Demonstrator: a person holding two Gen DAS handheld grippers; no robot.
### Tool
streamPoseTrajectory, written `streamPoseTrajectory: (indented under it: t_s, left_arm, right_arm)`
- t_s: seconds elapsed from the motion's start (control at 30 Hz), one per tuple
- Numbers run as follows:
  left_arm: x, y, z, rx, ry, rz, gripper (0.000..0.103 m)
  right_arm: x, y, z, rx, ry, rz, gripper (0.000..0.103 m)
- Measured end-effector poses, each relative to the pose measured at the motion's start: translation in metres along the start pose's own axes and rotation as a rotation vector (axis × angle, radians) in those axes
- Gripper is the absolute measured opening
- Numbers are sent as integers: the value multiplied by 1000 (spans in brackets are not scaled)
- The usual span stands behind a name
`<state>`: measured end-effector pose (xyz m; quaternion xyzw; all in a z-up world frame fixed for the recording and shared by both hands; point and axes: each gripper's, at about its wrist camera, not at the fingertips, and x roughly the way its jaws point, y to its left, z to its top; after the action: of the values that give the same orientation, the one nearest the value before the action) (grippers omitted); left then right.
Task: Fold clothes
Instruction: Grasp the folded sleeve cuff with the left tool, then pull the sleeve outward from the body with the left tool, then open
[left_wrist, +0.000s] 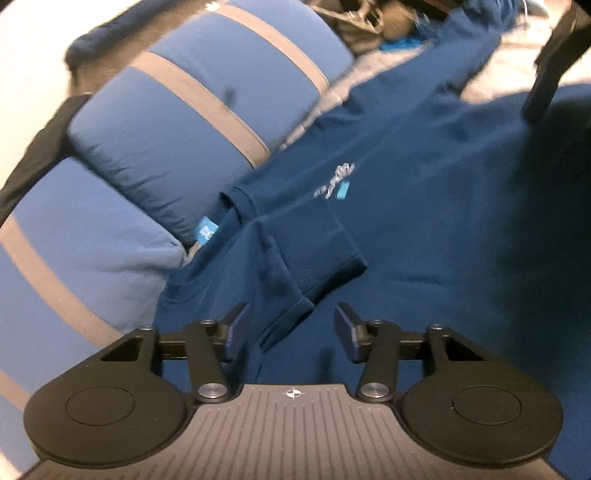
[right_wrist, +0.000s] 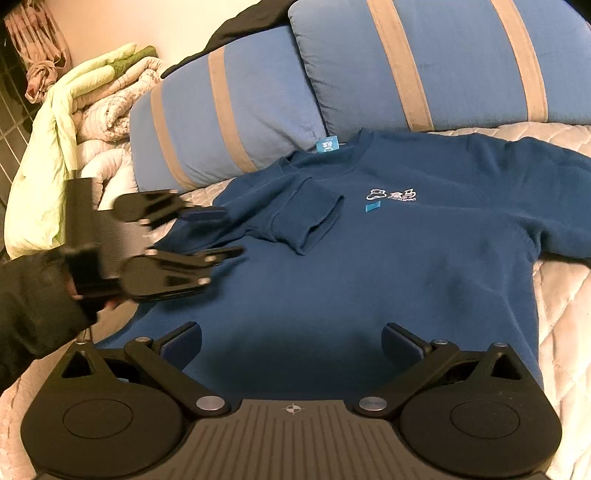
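One dark blue sweatshirt (right_wrist: 388, 258) lies flat on a quilted bed (right_wrist: 565, 295) ahead of the right gripper (right_wrist: 291, 345), with an unreadable white chest logo (right_wrist: 391, 195) and light-blue neck tag (right_wrist: 327, 144); one sleeve (right_wrist: 295, 214) is folded across the chest. Both claws stand wide and empty, the left gripper (right_wrist: 225, 232) just beside the folded sleeve. Two striped blue pillows (right_wrist: 424, 62) lie beyond the collar.

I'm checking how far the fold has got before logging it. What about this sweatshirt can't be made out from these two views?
- Sweatshirt hem: right wrist view, hidden behind the right gripper body.
- Unfolded sleeve's cuff: right wrist view, cut off by the frame edge.
- Chest logo wording: left wrist view, blurred; too small in the other.
- Left gripper: right wrist view, motion-blurred.
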<state>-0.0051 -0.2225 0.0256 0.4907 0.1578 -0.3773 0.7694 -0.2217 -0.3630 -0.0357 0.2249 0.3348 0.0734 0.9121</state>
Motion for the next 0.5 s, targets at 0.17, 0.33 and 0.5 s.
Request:
streamPoseTrajectory:
  t_s: [0.17, 0.33, 0.5]
  left_arm:
    - [42, -16, 4, 130, 65, 51, 38]
    - [43, -19, 7, 148, 50, 80, 22]
    - [42, -20, 10, 156, 28, 107, 8]
  right_arm:
    - [1, -5, 0, 24, 3, 18, 103]
    - [1, -7, 1, 39, 5, 24, 103]
    - [2, -6, 1, 34, 14, 21, 103]
